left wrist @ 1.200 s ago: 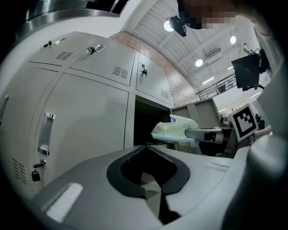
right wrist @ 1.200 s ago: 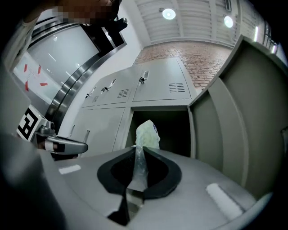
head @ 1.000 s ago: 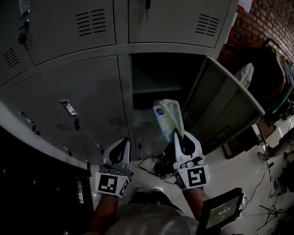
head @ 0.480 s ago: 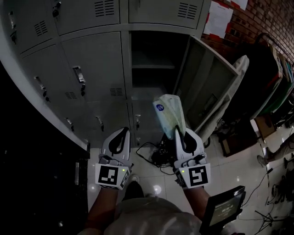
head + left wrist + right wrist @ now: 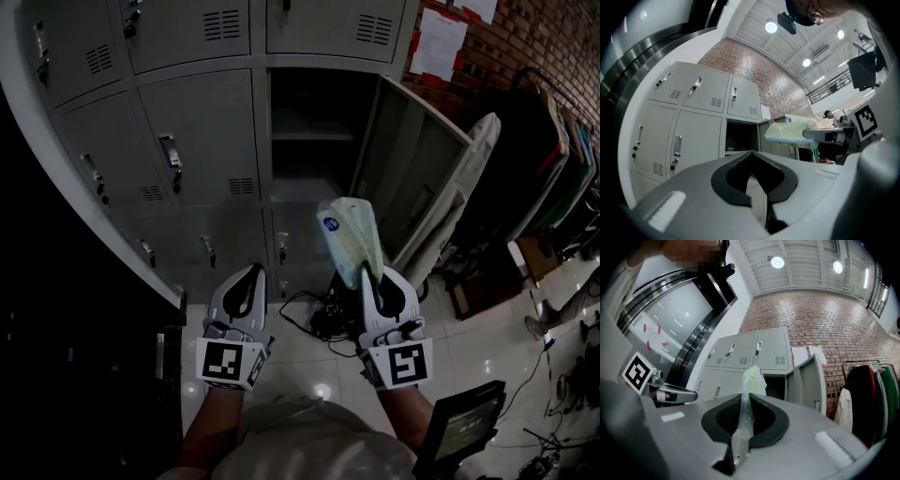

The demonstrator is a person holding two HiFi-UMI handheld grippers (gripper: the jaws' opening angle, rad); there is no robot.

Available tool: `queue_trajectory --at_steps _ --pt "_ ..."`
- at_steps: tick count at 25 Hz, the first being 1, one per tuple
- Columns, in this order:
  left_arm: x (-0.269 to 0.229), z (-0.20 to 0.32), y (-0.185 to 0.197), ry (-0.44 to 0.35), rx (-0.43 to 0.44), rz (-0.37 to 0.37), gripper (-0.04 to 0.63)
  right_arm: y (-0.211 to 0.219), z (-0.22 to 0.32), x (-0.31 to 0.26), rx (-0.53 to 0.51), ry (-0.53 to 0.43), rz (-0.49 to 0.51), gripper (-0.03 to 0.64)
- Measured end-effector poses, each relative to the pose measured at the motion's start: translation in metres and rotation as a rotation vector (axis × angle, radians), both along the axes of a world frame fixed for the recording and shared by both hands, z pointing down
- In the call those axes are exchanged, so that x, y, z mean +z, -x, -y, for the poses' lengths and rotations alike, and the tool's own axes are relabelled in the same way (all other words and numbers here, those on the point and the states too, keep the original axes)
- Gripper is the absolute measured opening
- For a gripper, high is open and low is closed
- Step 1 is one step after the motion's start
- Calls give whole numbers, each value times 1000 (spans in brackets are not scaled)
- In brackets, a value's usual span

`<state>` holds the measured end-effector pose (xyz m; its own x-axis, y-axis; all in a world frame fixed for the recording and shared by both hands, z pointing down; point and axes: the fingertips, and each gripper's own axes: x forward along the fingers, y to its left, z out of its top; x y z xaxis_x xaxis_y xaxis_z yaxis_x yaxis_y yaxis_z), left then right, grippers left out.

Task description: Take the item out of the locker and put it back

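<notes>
The open locker stands in the middle of the grey bank, its door swung out to the right. My right gripper is shut on the neck of a clear plastic bag with pale green contents and a blue round label. The bag stands up in front of the locker, outside it. The right gripper view shows the bag pinched between the jaws, with the locker behind. My left gripper sits beside it, shut and empty. From the left gripper view the bag hangs off the right gripper.
Cables and a dark device lie on the tiled floor below the lockers. A white garment hangs by the open door, with a clothes rack further right. A dark screen-like box sits at my lower right.
Both grippers and the bag have drawn back from the lockers, which now look farther off and more upright. The grip on the bag is unchanged.
</notes>
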<state>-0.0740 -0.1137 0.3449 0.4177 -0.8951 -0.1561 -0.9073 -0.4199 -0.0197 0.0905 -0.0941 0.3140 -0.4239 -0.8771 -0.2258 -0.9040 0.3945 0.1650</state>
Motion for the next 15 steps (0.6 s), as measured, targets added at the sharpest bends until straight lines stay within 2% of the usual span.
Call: queue_trajectory --at_steps 5,10,15 --pt "-2 10 17 -6 2 9 3 12 11 0 4 22 49 12" --pt "-8 23 32 -23 17 5 3 21 28 -1 35 9 32 12" --pt "3 44 32 -15 55 -2 3 15 84 -14 92 4 9 12"
